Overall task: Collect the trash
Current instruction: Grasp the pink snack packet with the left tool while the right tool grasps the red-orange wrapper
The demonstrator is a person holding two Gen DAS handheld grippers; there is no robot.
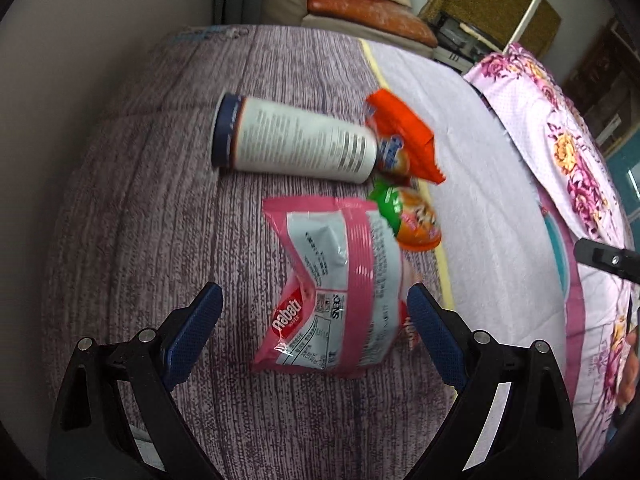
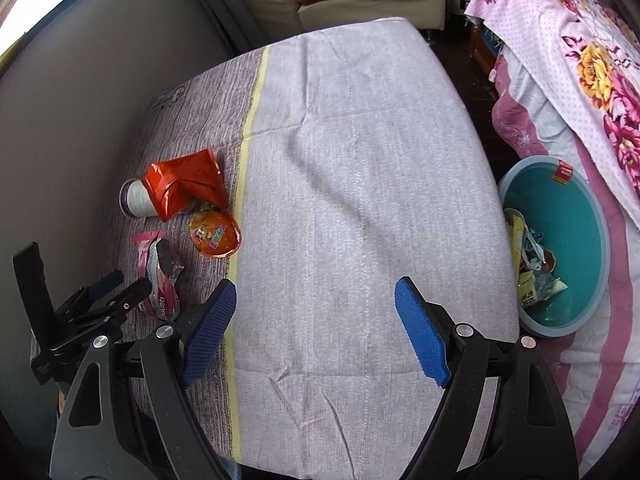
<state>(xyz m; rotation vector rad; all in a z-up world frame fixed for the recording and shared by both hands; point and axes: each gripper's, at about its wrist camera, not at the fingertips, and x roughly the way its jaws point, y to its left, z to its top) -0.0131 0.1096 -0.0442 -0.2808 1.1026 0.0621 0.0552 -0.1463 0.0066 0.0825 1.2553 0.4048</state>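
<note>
Trash partly collected: some wrappers already in teal bin [image 2: 600,240] beside the bed, 4 pieces left on bedcover [image 2: 360,160] — pink Nabati wrapper [image 1: 336,280], white canister [image 1: 296,140], orange packet [image 1: 404,136], snack cup [image 1: 412,220]; left gripper [image 1: 314,334] spread around the wrapper, not pinching; right gripper [image 2: 316,334] spread, empty.

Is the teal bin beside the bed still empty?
No, the teal bin already holds crumpled wrappers at its bottom, plainly shown in the right wrist view.
</note>
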